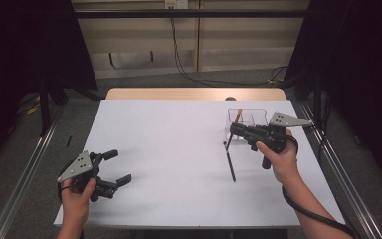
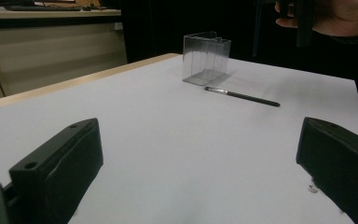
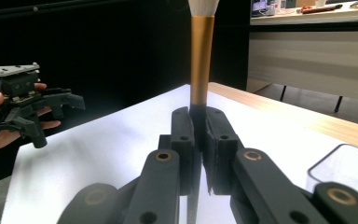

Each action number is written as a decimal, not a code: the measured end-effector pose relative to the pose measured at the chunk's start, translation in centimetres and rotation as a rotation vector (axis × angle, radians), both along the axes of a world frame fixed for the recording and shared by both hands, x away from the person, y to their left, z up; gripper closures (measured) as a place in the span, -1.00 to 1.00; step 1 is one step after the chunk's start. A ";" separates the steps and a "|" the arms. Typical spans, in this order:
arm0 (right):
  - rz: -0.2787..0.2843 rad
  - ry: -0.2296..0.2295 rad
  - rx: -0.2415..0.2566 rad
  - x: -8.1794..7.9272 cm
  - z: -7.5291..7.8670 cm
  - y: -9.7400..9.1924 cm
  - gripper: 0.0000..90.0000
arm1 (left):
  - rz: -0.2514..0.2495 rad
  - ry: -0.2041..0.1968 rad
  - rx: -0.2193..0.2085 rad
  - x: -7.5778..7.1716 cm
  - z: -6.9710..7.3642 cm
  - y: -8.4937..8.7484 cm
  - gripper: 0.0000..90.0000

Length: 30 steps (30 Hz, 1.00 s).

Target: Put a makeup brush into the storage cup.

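High view: the right tool (image 1: pixel 235 130) hangs just in front of the clear plastic organizer box (image 1: pixel 247 117) at the far right of the white bench (image 1: pixel 169 149), its jaws closed on a makeup brush (image 1: pixel 238 115) whose gold ferrule rises over the box's near wall. A second, thin dark brush (image 1: pixel 229 159) lies flat on the bench just on the near side of the box, its long axis running from the box toward the person. The left tool (image 1: pixel 121 168) sits well away from the box, at the near left corner, jaws spread and holding nothing.

Left gripper view: its two black jaws stand wide apart over bare bench; the box (image 2: pixel 205 58) is far ahead, the thin brush (image 2: pixel 242 96) lying just in front of it.

Right gripper view: the jaws are pressed together on the black handle of the held brush (image 3: pixel 201 56), which stands upright, bristles on top. The box rim (image 3: pixel 349 163) lies beside and below, so the brush likely needs carrying over it and lowering; the right hand is much nearer.
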State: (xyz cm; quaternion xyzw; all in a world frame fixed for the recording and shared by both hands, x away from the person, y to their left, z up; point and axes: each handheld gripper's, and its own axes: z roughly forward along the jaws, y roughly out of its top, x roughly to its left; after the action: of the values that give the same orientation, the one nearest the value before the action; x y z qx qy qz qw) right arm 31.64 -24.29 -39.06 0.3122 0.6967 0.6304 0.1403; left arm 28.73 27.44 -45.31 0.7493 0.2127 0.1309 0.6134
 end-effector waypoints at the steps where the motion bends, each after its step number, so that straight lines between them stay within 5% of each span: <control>1: -0.001 -0.003 -0.004 0.1 0.1 -0.1 0.86 | -0.001 -0.001 0.000 0.0 0.0 0.0 -0.99; 30: -0.089 -0.028 -0.022 2.8 2.7 -2.6 0.85 | -0.013 -0.001 -0.003 -0.1 0.1 -0.1 -0.99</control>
State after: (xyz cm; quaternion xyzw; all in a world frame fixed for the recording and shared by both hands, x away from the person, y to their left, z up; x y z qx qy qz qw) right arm 34.47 -26.87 -36.37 0.3325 0.6869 0.6202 0.1815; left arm 28.68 27.32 -45.23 0.7497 0.2077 0.1272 0.6154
